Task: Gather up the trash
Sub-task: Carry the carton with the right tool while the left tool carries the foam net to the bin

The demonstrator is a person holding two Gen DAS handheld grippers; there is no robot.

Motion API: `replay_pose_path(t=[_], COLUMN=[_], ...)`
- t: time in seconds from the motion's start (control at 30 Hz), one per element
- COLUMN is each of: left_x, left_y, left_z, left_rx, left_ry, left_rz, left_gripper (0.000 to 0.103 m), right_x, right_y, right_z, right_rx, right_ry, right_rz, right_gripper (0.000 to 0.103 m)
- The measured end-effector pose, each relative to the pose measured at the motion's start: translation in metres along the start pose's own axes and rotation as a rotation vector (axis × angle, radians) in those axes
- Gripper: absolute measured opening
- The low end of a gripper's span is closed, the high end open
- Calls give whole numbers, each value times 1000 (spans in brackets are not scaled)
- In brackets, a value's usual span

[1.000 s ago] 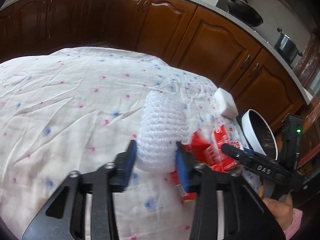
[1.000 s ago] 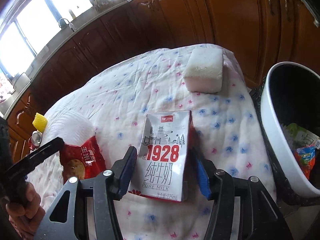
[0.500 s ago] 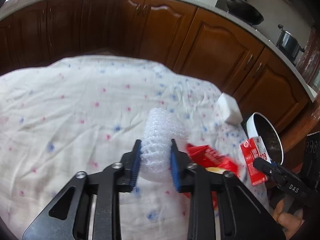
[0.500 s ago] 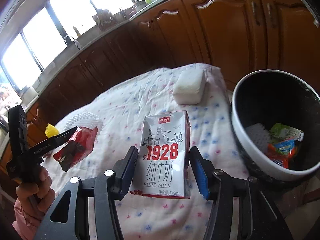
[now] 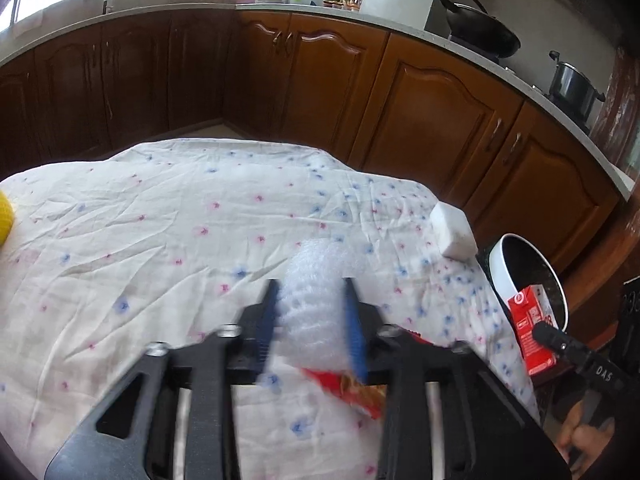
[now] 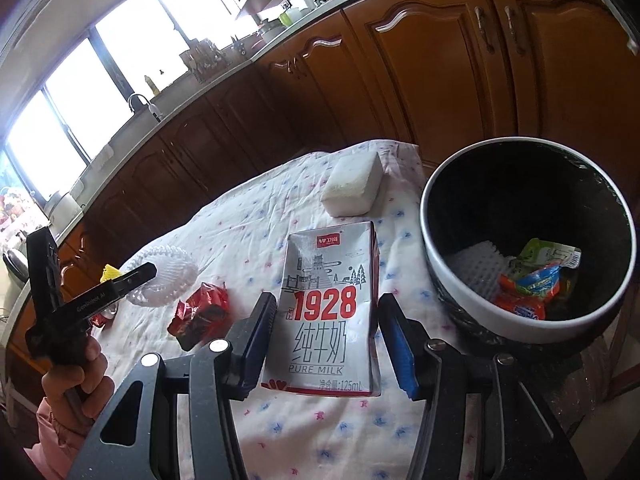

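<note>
Trash: the white foam net (image 5: 316, 304), soft and ribbed, was loose between wide jaws a second ago and is now squeezed in the left gripper (image 5: 311, 326), a crinkled red wrapper (image 5: 352, 390) just beneath. The right gripper (image 6: 327, 344) clamps the boxy milk carton (image 6: 326, 308), now nearer the round white-rimmed bin (image 6: 472, 300) on its right.

yellow object (image 5: 5, 220) cut off left

A home kitchen: wooden cabinets (image 5: 432, 104), sink faucet (image 6: 138, 101), wok (image 5: 480, 32) on what looks like a stove.
</note>
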State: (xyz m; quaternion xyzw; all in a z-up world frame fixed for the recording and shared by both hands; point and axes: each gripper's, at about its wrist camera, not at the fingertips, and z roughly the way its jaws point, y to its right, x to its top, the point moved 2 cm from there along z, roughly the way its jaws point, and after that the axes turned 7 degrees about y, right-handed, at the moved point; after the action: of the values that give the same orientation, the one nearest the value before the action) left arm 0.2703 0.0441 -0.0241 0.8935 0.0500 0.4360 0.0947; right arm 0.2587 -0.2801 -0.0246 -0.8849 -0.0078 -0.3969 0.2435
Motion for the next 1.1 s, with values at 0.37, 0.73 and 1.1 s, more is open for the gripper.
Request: replay_pose_path(t=[0.37,0.73,1.1], left_x=[-2,-16,-15], left_y=[68,162,221], left_z=[-17,1,26], left_rx=[-149,-291,-338], left_ry=[14,-62,-99], left_rz=[58,129,172], left_gripper=[17,17,17], right_x=[9,21,37], right_y=[36,90,120], right_z=[-39,-66,-57], right_rx=[-46,-131,-173], right_ry=[62,106,102], right_rz=[31,86,101], right_gripper=[53,53,53])
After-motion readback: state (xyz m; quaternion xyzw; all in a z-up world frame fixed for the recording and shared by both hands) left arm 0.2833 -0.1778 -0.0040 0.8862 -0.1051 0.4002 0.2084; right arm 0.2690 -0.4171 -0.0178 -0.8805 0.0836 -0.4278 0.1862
